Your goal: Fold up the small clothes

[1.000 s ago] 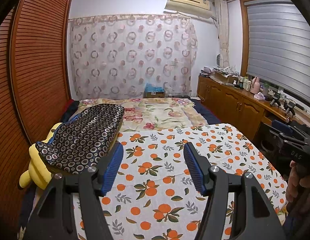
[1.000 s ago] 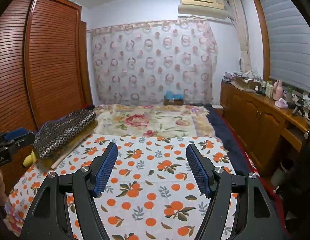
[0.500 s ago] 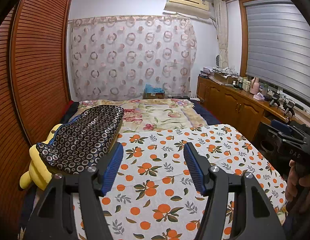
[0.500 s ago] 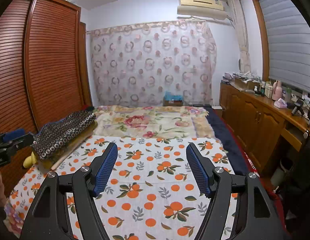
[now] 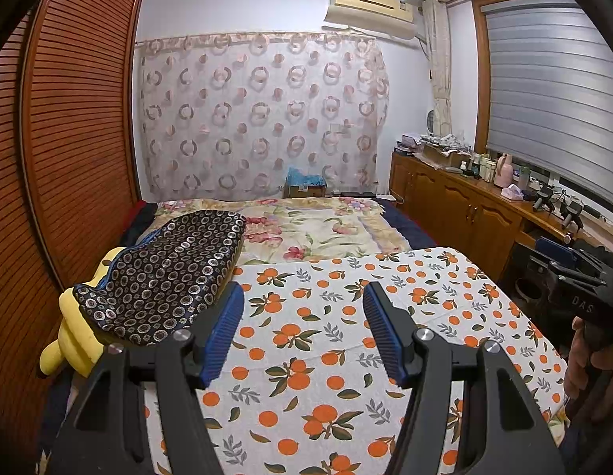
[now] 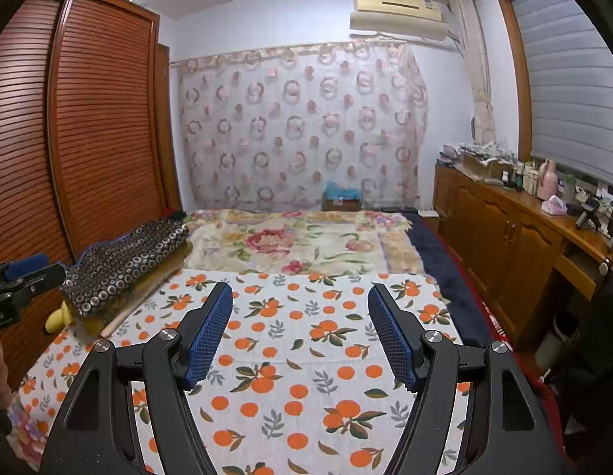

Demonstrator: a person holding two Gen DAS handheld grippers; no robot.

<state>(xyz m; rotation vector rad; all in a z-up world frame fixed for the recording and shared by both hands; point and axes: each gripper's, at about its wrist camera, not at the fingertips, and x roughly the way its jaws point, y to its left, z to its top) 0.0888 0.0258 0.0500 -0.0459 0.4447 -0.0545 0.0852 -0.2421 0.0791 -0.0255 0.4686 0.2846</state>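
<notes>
Between the spread, empty jaws of the left gripper and right gripper: only the orange-print sheet; no small garment visible, unless the ring-patterned cloth left of the jaws; folding stage undecidable.

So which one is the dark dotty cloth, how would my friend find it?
Start at the bed and go to its left edge by the wooden wardrobe. The cloth lies folded there on a yellow toy. It alone is dark with small pale rings; the sheets have oranges or flowers.
</notes>
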